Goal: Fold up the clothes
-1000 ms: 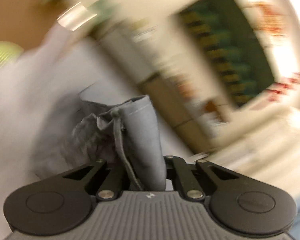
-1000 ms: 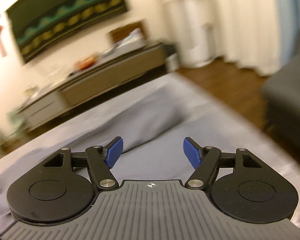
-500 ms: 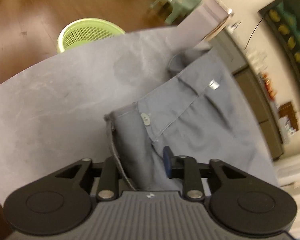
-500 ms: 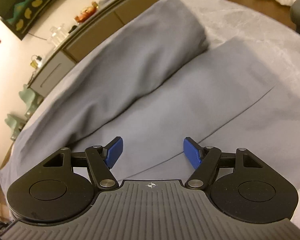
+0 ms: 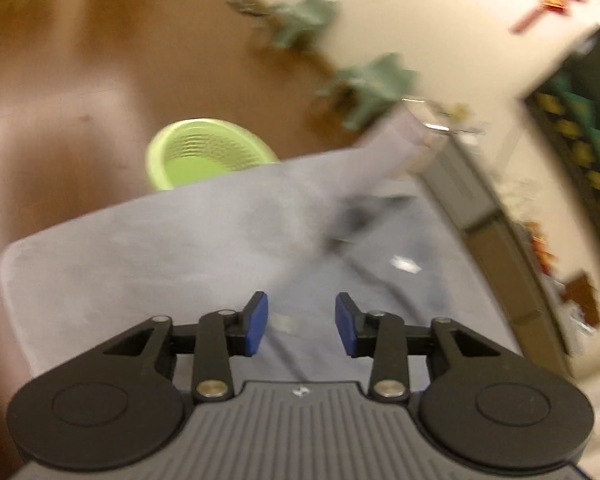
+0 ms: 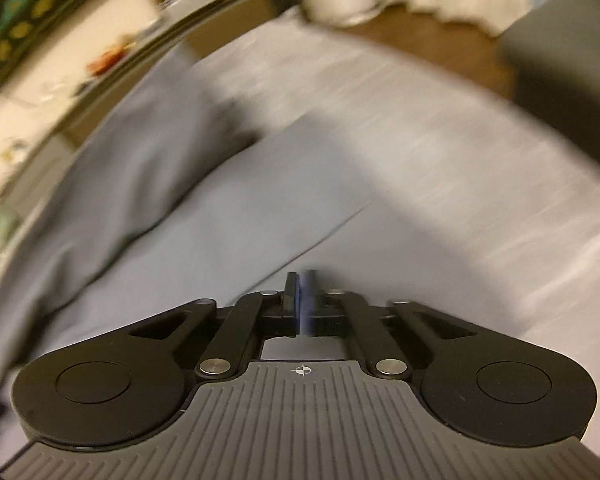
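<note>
Grey trousers point(image 5: 384, 264) lie on a light grey cloth-covered table point(image 5: 120, 252); their waist end with a metal button is in the left wrist view. My left gripper point(image 5: 302, 322) is open and empty just above the waistband. In the right wrist view the trouser legs point(image 6: 204, 208) stretch away to the upper left. My right gripper point(image 6: 301, 292) has its jaws together low over the leg fabric; I cannot tell if cloth is pinched between them. Both views are motion-blurred.
A lime-green mesh basket point(image 5: 204, 152) stands on the wooden floor beyond the table's edge. A long low cabinet point(image 5: 496, 240) runs along the wall. A dark grey sofa point(image 6: 568, 76) sits at the right of the right wrist view.
My left gripper has let go of the trouser waistband and opened, and the trousers now lie flat. My right gripper has gone from wide open to closed.
</note>
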The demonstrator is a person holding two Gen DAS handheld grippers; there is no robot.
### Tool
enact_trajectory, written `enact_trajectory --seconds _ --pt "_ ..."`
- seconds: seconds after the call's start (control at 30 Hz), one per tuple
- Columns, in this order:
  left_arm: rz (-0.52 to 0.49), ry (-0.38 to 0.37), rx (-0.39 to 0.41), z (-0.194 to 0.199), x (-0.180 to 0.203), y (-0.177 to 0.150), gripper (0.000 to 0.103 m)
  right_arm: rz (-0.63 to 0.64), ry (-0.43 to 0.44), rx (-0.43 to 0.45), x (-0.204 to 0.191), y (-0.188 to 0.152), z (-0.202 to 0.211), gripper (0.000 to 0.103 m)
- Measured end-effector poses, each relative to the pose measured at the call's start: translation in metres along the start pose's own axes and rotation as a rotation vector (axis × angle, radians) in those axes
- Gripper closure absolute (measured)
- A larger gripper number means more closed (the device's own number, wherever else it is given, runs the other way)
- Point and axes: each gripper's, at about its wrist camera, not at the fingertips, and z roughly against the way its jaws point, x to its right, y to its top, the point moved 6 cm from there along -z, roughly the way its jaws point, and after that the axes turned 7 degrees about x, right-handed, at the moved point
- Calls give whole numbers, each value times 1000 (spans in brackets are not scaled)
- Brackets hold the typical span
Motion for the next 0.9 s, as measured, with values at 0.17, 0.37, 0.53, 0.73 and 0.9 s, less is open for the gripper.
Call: enact_trajectory --seconds 0.17,0.37,0.53,0.73,0.9 --pt "-208 -239 -127 5 88 -57 56 -7 -11 103 20 -4 45 49" --pt "-389 -257 -330 -55 152 -157 56 376 59 -18 -38 -46 23 52" --pt "-393 -246 -355 -93 157 -180 57 353 -87 -4 -20 -14 -15 41" --pt "-240 -350 -393 -100 157 -167 55 93 83 -34 -56 7 -1 42" --pt "-196 -359 -422 -113 163 -165 55 49 291 -11 -174 31 4 17"
